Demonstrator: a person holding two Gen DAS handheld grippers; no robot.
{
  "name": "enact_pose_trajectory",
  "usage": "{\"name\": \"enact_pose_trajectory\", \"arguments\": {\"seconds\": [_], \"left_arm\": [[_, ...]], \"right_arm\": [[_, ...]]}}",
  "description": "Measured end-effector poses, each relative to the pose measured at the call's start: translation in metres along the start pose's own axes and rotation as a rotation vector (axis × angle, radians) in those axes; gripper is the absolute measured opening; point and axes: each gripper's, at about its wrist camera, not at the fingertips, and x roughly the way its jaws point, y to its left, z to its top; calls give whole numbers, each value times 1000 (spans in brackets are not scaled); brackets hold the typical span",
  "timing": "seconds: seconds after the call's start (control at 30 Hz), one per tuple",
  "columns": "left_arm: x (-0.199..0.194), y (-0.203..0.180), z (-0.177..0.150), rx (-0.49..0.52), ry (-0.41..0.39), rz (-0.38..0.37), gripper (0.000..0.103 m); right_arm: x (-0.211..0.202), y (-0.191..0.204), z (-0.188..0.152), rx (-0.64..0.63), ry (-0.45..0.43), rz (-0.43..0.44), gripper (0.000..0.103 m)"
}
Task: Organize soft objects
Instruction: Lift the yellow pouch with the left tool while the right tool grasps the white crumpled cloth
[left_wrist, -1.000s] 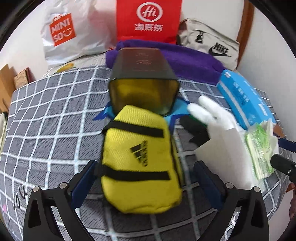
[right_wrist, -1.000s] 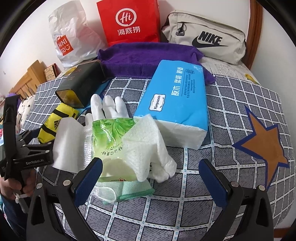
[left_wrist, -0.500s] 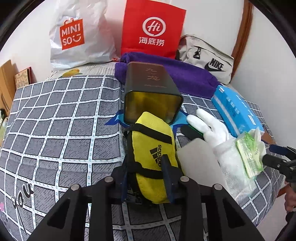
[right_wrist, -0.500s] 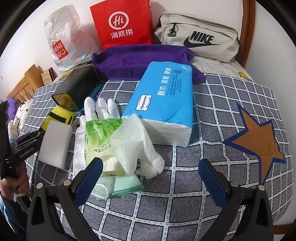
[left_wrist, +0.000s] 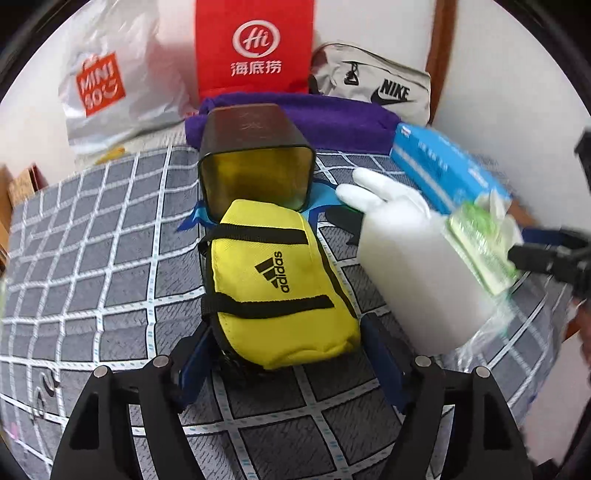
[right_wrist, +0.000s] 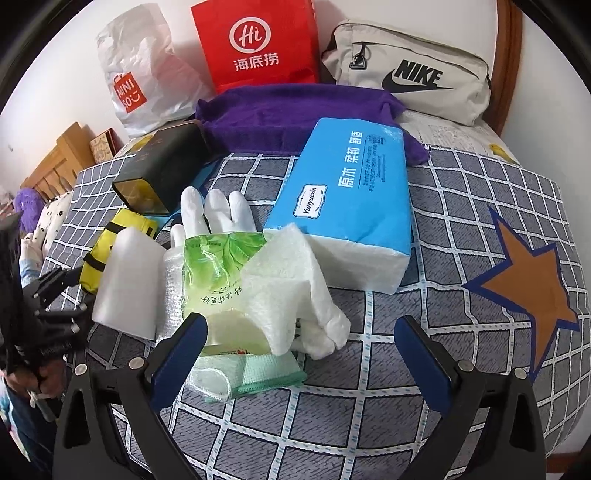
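Observation:
A yellow Adidas pouch (left_wrist: 277, 284) lies on the checked bedspread, its far end at the mouth of a dark tin box (left_wrist: 255, 162) lying on its side. My left gripper (left_wrist: 291, 358) is open, its blue pads on either side of the pouch's near end. The pouch also shows in the right wrist view (right_wrist: 114, 243). My right gripper (right_wrist: 299, 350) is open over a pile of a green wipes pack (right_wrist: 218, 269), a white cloth (right_wrist: 291, 284) and a white glove (right_wrist: 214, 210). A white foam block (right_wrist: 129, 284) stands beside the pile.
A blue tissue pack (right_wrist: 351, 199) lies right of the pile. A purple towel (right_wrist: 295, 114), a red Hi bag (right_wrist: 258, 44), a Miniso bag (right_wrist: 144, 85) and a Nike bag (right_wrist: 410, 74) line the back wall. The bed edge is near on the right.
My left gripper was shut on the pouch half a second ago and has now opened around it. The pouch lies flat again. My right gripper stayed open and shifted slightly.

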Motion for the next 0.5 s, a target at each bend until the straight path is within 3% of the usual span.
{"name": "enact_pose_trajectory", "arguments": {"seconds": [0.17, 0.2, 0.33, 0.5], "left_arm": [[6, -8, 5, 22, -3, 71, 74], [6, -9, 5, 34, -9, 78, 69], [0, -3, 7, 4, -14, 65, 62], [-13, 7, 9, -35, -42, 78, 61]], "right_arm": [[4, 0, -2, 12, 15, 9, 101], [4, 0, -2, 11, 16, 10, 101], [2, -1, -4, 9, 11, 12, 101], [-4, -7, -6, 32, -6, 21, 101]]}}
